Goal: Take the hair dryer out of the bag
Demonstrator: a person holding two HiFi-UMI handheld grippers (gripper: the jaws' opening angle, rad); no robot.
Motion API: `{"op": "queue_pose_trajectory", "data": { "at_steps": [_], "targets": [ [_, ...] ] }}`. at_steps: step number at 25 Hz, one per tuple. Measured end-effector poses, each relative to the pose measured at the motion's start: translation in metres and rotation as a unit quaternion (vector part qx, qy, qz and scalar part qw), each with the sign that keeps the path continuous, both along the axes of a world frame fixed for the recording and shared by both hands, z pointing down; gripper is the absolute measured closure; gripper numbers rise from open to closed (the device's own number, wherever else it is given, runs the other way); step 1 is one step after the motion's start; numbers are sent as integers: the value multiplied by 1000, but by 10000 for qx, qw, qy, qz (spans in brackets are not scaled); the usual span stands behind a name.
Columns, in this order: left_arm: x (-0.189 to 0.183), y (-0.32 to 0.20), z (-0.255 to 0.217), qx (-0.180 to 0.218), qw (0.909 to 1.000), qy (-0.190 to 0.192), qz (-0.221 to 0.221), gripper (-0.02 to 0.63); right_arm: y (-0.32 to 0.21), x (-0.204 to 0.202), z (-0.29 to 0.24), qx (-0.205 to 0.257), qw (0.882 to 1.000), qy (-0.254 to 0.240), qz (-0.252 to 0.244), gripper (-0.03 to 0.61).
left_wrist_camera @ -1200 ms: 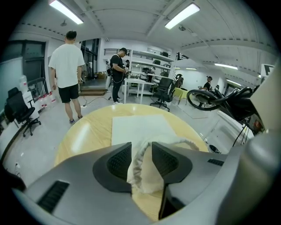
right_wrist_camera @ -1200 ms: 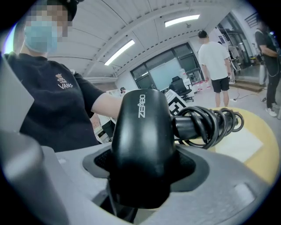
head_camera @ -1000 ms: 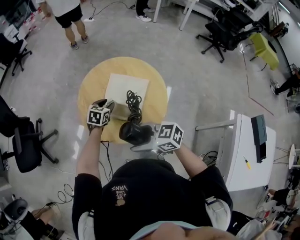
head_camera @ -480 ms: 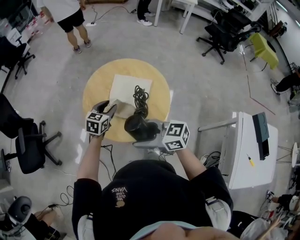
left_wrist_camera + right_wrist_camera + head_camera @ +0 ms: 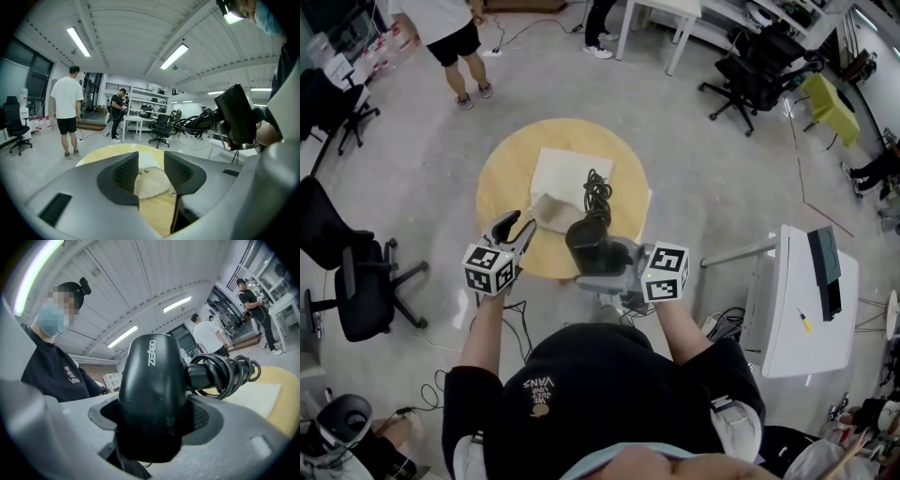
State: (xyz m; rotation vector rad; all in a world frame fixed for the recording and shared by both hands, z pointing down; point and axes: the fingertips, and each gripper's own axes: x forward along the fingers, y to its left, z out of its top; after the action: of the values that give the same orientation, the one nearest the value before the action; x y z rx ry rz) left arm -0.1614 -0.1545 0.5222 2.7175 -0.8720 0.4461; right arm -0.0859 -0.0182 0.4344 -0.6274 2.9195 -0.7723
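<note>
Spreading out ahead of both hand-held grippers, the round wooden bench (image 5: 502, 178) carries a cream cloth bag (image 5: 572, 173). The bag lies flat, with its crumpled near end just beyond the tips of the left hand-held gripper (image 5: 517, 228). Seen from the left gripper view, the bag (image 5: 151, 183) and a strip of bench (image 5: 159, 213) show through the gap between the jaws.

The black hair dryer (image 5: 589, 246) is out of the bag, clamped at its body between the jaws of the right hand-held gripper (image 5: 598, 264). In the right gripper view its barrel (image 5: 152, 394) fills the space between both pads, which press on its sides. The handle reaches away from that hand-held gripper, wrapped in a coil of black cord (image 5: 225, 371). In the head view the cord (image 5: 597, 190) hangs over the bag's right side.

The left hand-held gripper (image 5: 151, 166) sits to the left of the hair dryer, jaws spread wide and holding nothing.
</note>
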Motion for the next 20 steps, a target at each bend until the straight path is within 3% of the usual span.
{"op": "queue_pose_trajectory", "data": {
  "at_steps": [5,9,20],
  "targets": [
    [-15,37,-21,218,9991,352,63,453,14,-5,-7,72,9997,-155,184,222],
    [-33,61,-37,417,9975,565,70,529,22,-13,-11,90,9994,-211,273,222],
    [-60,113,-55,647,9949,778,20,586,40,-30,-12,138,9985,-237,474,222]
  ]
}}
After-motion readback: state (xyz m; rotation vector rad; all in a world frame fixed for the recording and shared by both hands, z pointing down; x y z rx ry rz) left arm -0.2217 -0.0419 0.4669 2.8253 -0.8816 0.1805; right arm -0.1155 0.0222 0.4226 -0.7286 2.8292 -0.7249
